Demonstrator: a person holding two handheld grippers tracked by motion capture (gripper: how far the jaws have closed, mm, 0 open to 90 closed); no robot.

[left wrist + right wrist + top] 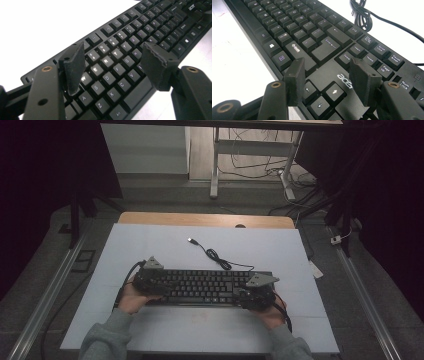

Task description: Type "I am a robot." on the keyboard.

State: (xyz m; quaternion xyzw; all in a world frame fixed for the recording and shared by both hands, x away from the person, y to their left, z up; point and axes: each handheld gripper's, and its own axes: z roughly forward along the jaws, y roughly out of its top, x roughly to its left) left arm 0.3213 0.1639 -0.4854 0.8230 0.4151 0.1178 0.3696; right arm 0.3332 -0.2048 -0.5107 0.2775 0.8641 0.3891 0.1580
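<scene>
High view: a black keyboard (207, 287) lies across the near middle of the white bench (150, 245), long side left to right. Its cable (220, 259) runs off the far edge in a loose coil to a plug lying free on the bench. The left tongs (150, 281) sit over the keyboard's left end, the right tongs (256, 292) over its right end, each in a hand reaching in from the near side.

Left gripper view: the left tongs (112, 66) stand wide apart above the letter keys, with nothing between the pads. Risk: if they drop and close here, a pad edge could catch under a keycap and lever it off, or press keys instead of gripping the frame.

Right gripper view: the right tongs (332, 80) are also wide open and empty, poised over the arrow keys and the logo patch, close to the surface. Risk: closing on the flat top gives no purchase, so the keyboard would likely slide or skew on the smooth bench. If only one end is lifted, the board would pivot, and the coiled cable (362, 17) could snag and drag.
</scene>
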